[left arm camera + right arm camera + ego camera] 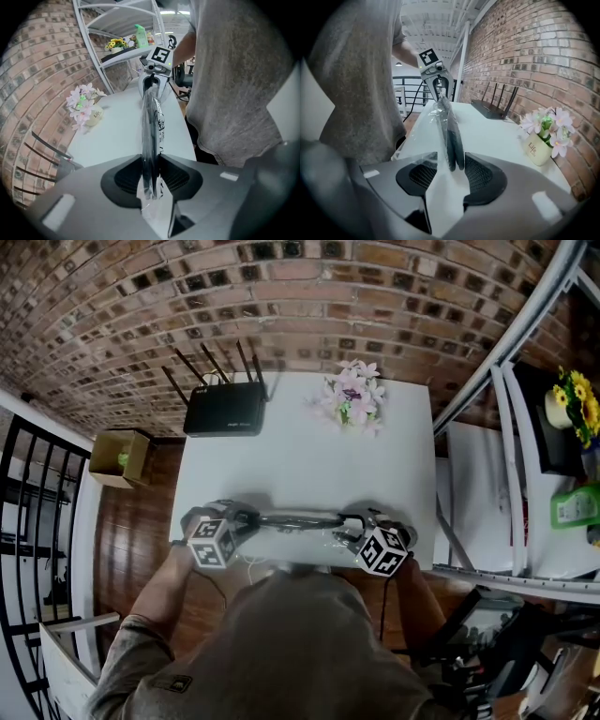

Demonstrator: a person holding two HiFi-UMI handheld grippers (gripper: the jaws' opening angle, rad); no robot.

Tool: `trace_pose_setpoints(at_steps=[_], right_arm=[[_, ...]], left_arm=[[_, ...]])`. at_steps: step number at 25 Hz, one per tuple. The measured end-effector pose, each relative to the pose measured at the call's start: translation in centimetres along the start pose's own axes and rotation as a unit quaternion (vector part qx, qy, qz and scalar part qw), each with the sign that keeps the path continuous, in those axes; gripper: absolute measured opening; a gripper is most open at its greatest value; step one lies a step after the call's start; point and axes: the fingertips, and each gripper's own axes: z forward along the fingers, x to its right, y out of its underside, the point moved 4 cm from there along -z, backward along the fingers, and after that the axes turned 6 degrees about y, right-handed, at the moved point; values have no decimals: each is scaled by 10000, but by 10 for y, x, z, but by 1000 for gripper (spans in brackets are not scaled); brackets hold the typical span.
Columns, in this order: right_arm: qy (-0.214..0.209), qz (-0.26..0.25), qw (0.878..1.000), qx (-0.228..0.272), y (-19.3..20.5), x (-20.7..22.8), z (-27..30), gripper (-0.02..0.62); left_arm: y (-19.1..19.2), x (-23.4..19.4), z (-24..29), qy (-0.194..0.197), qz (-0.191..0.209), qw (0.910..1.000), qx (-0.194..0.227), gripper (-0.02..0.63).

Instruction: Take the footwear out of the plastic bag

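A clear plastic bag point(300, 519) with dark flat footwear point(452, 136) inside stretches between my two grippers above the near edge of the white table point(300, 465). My left gripper point(150, 180) is shut on one end of the bag point(151, 136), with the film and the dark sole pinched between its pads. At the other end, the footwear tip sits between the jaws of my right gripper point(449, 166). There a gap with loose film shows beside one pad. In the head view the left gripper point(251, 518) and right gripper point(349, 521) face each other.
A black router point(225, 409) with several antennas and a small pot of pink flowers point(354, 399) stand at the table's far side. A white metal shelf rack point(506, 484) rises to the right, and a cardboard box point(119, 457) sits on the floor to the left.
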Motion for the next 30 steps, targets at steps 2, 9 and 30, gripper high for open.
trace_pose_setpoints(at_steps=[2,9,30], right_arm=[[-68,-118,9999,-30,-6,-2,5,199],[-43,-297,9993,-209,-6,-3,7,127],[64,-220,9989,-414,2,-4,-3,118]], left_arm=[[0,0,0,27,11,10000,0,120],[2,0,-1,26,-23,10000,63,121],[-43,-13,7,90,454,9983,362,272]])
